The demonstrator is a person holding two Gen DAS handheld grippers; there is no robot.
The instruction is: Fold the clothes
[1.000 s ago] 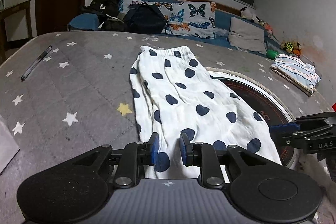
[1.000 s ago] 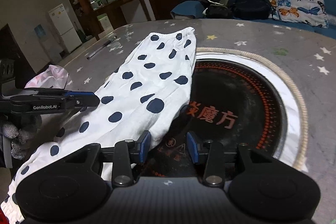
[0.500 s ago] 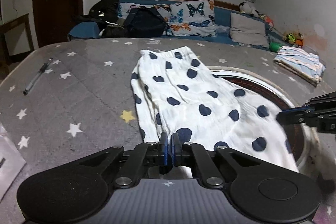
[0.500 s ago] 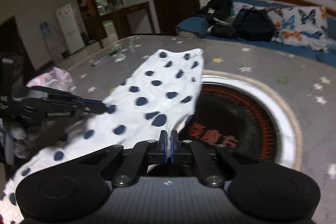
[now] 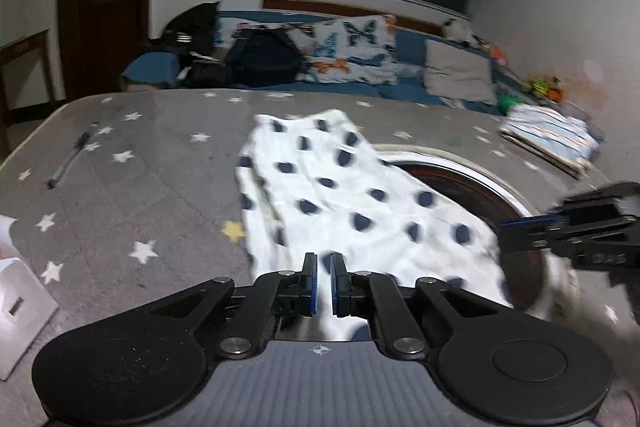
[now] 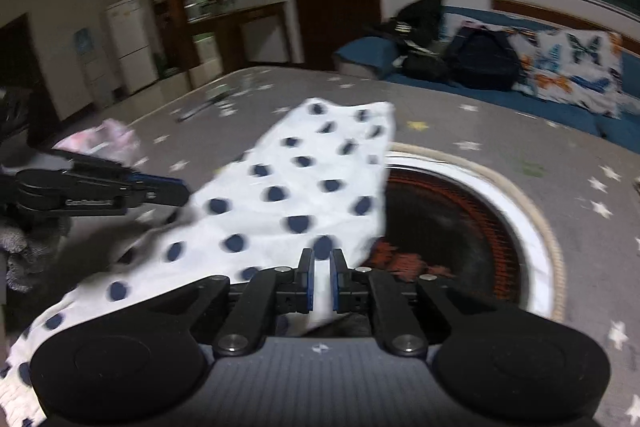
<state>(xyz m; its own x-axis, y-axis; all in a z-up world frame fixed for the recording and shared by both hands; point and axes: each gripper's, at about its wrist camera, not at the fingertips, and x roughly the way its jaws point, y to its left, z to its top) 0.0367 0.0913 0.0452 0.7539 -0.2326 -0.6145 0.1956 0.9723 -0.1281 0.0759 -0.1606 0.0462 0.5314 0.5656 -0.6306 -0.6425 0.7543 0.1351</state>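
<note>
Left hand-held gripper and right hand-held gripper both clenched on near hem of polka-dot pants, lifted at frame centre above starred tabletop.

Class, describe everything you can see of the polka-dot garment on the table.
The polka-dot garment is white, soft-looking cloth with dark navy dots, wrinkled and motion-blurred. It lies lengthwise on the grey star-print table cover, its far end flat, one side overlapping the round dark inset in the table. The near end is gathered: the left gripper and right gripper each have jaws closed on the cloth there.
</note>
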